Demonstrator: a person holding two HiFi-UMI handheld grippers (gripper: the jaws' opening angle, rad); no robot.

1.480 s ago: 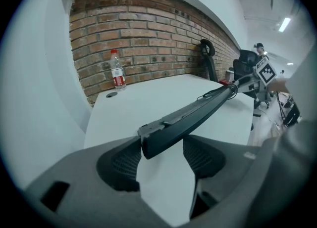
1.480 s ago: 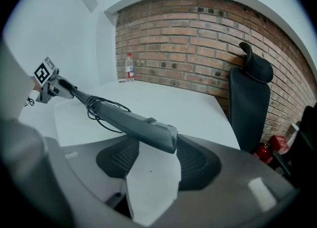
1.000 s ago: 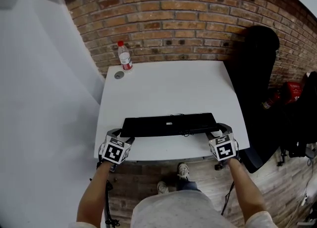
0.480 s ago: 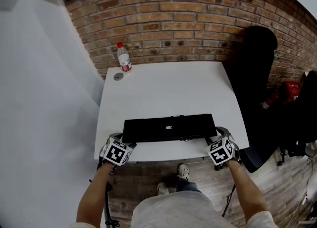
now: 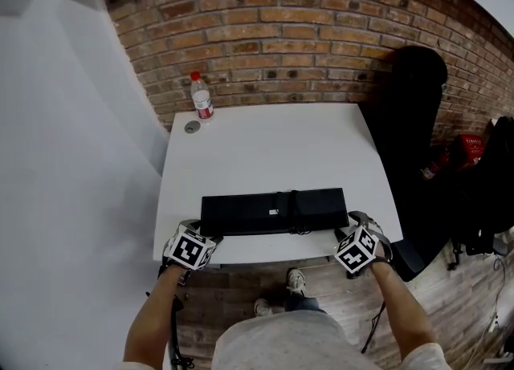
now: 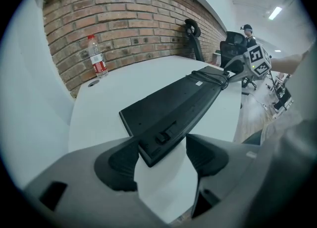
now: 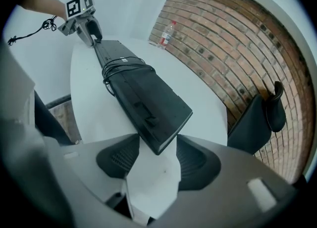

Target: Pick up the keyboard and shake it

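Left gripper (image 6: 162, 145): jaws apart, just been opening. The keyboard (image 6: 173, 106) has its near end btwn them. Pad at frame left (image 6: 121, 165) meets the keyboard's edge; the other pad (image 6: 205, 155) stands clear of it, w/ white table showing in the gap.

Right gripper (image 7: 158, 145): the keyboard's corner is wedged btwn the pads, both pad tips against its edges, so it looks clamped on it.

In the head view the two grippers sit lower left and lower right of ctr, one at each end of the keyboard, forearms running down to the bottom edge.

The keyboard lies lengthwise near the table's (image 5: 265, 144) front edge, a bit below frame ctr, underside up w/ a fold-out foot showing. Its cable (image 7: 124, 66) is looped round the body approx mid-length.

Further out: plastic bottle (image 5: 201, 97), red label, upright at the table's far left corner, upper left of ctr. A small round disc (image 5: 192, 126) lies just beside it. Brick wall (image 5: 273, 31) fills the top of the frame. Black chair (image 5: 414, 119) stands at the table's right side. Person's shoes (image 5: 297, 278) on wood floor below the table edge.
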